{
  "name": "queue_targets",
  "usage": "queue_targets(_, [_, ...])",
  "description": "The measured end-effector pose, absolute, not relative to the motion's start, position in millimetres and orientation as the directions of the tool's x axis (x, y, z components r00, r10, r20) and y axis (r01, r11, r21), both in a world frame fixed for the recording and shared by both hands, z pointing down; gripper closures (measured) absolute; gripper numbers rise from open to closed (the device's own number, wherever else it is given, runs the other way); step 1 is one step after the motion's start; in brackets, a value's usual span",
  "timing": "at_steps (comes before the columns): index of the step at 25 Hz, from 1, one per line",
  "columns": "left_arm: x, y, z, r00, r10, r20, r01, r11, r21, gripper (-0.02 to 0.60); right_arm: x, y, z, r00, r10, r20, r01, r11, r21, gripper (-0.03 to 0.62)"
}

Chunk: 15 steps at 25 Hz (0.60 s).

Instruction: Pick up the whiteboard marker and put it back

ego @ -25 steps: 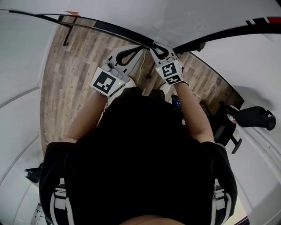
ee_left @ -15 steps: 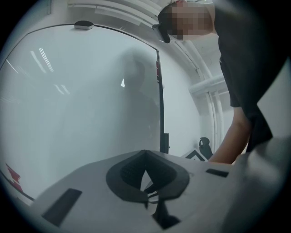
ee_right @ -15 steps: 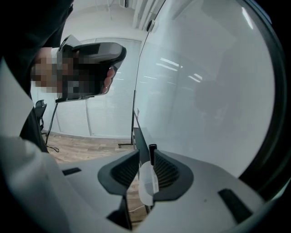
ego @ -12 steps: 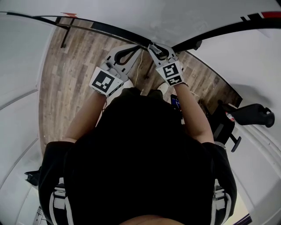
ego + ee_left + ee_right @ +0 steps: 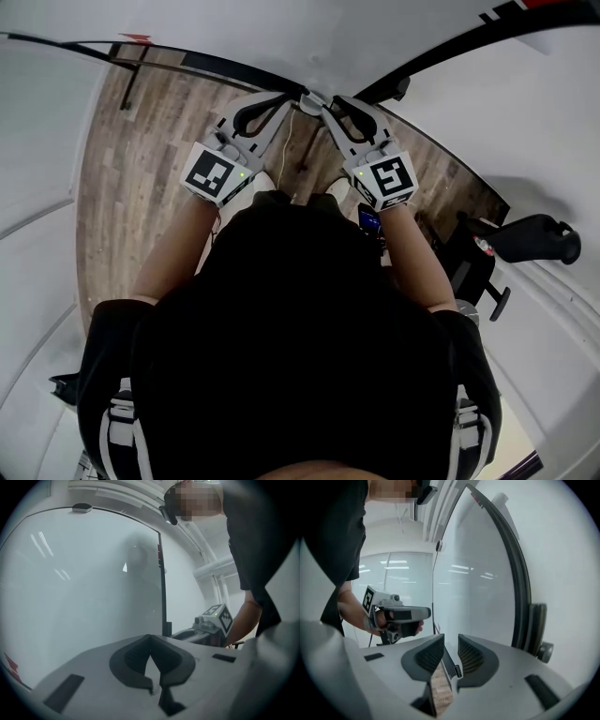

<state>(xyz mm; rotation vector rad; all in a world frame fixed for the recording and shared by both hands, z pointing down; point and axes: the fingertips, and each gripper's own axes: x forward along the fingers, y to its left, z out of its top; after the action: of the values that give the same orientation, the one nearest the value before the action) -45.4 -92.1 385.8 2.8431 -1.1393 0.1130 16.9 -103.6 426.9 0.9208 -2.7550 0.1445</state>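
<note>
A whiteboard (image 5: 84, 583) with a dark frame (image 5: 520, 588) stands over a wood-plank floor (image 5: 131, 178). Since a second ago the right gripper (image 5: 450, 640) has rolled and lifted at the frame. Its jaws stand apart and are closing, with nothing pinched between them. The left gripper (image 5: 150, 638) is closed and empty. The whiteboard marker is in neither claw. A pale speck (image 5: 307, 97) between the tips may be it, probably already put back.

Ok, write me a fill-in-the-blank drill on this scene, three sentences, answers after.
1. The left gripper has its jaws ___, with nothing between them.
2. The floor is laid in planks that look like ___.
3. The person's shirt is coloured ___.
Missing words: shut; wood; black.
</note>
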Motion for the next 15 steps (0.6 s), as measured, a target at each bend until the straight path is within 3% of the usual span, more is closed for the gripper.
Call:
queue_targets(8, [-29.0, -78.1, 363.1, 0.731, -0.681, 0.047, -0.682, -0.730, 0.032, 0.578, 27.7, -78.7, 352.2, -0.802, -0.586, 0.115, -0.592, 0.806, -0.015, 0.548])
queue_targets(15, [-21.1, -68.0, 356.5, 0.731, -0.681, 0.041, -0.682, -0.730, 0.031, 0.578, 34.1, -69.5, 347.3, -0.794, -0.598, 0.109, -0.601, 0.800, 0.007, 0.592])
